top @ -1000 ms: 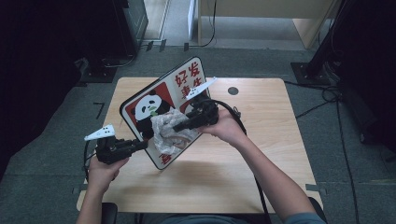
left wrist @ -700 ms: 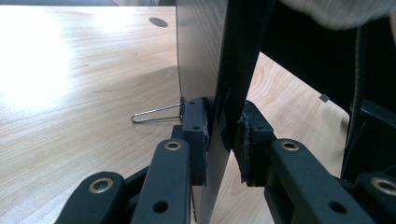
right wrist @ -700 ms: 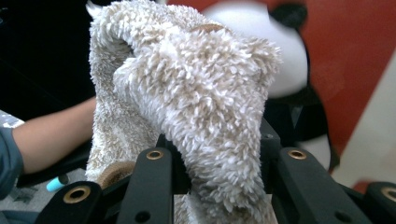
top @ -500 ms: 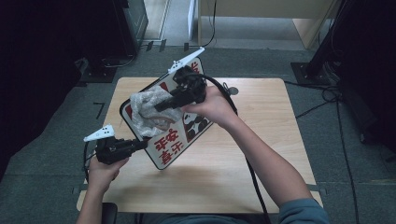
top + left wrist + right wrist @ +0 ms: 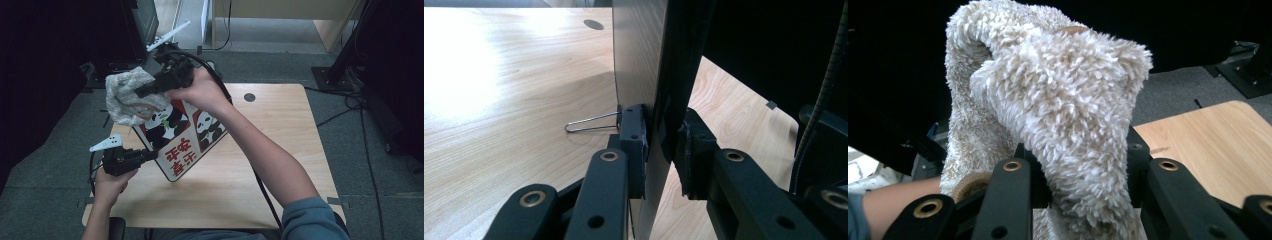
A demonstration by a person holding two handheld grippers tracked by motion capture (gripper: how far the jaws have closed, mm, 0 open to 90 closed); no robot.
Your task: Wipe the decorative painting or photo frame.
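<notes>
The left gripper (image 5: 145,156) is clamped on the lower edge of a panda board (image 5: 186,135), holding it tilted up off the table (image 5: 280,150), with a wire stand (image 5: 591,121) sticking out behind it. The right gripper (image 5: 142,92) is closed on a fluffy cloth (image 5: 127,95), held raised beside the board's top corner, off its face. The wiping looks underway or near done; setting the board and cloth down remains

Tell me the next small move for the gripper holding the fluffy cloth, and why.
Probably bring the right gripper back down so the fluffy cloth meets the panda board. The cloth hangs lifted past the board's far edge, while the left gripper clamps the board's near edge, holding it tilted, seemingly for wiping.
</notes>
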